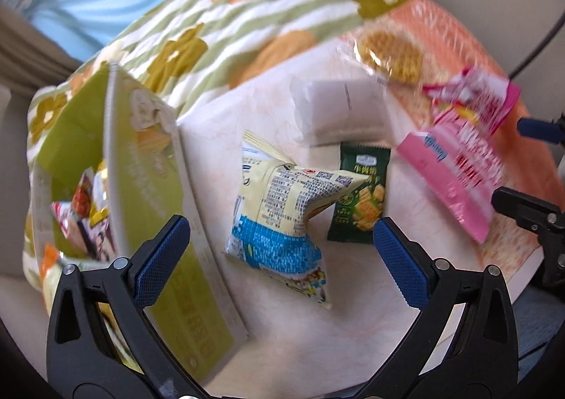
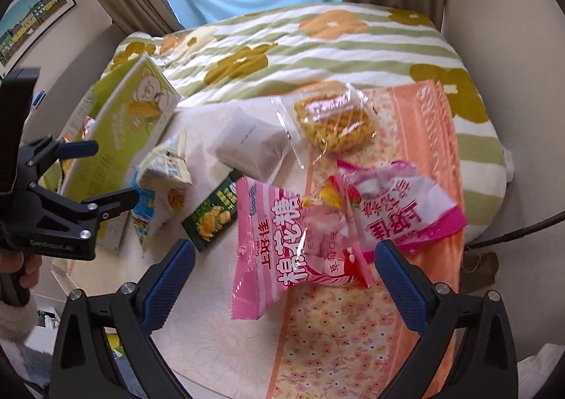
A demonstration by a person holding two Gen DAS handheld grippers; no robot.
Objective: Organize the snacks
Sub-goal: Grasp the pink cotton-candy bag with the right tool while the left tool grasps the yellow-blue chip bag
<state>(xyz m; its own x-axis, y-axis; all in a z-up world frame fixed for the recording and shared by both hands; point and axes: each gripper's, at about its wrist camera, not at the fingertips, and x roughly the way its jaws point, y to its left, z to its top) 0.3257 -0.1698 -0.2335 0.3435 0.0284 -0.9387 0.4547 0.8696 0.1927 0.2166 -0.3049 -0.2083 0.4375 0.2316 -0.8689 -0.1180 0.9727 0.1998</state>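
Note:
Snacks lie on a pale board (image 1: 353, 293) on a bed. My left gripper (image 1: 280, 243) is open, just above a yellow-and-blue snack bag (image 1: 282, 218), with a dark green packet (image 1: 360, 201) beside it. A green box (image 1: 148, 165) at the left holds several snacks (image 1: 84, 215). My right gripper (image 2: 284, 264) is open over a pink marshmallow bag (image 2: 282, 250). A second pink bag (image 2: 399, 204), a clear noodle pack (image 2: 332, 119) and a white pack (image 2: 250, 144) lie beyond. The left gripper (image 2: 106, 172) also shows in the right wrist view.
The board (image 2: 219, 328) rests on a striped floral quilt (image 2: 317, 45), with an orange patterned cloth (image 2: 353, 346) on its right half. Curtains and a window stand behind the bed. A cable (image 2: 512, 233) runs at the right.

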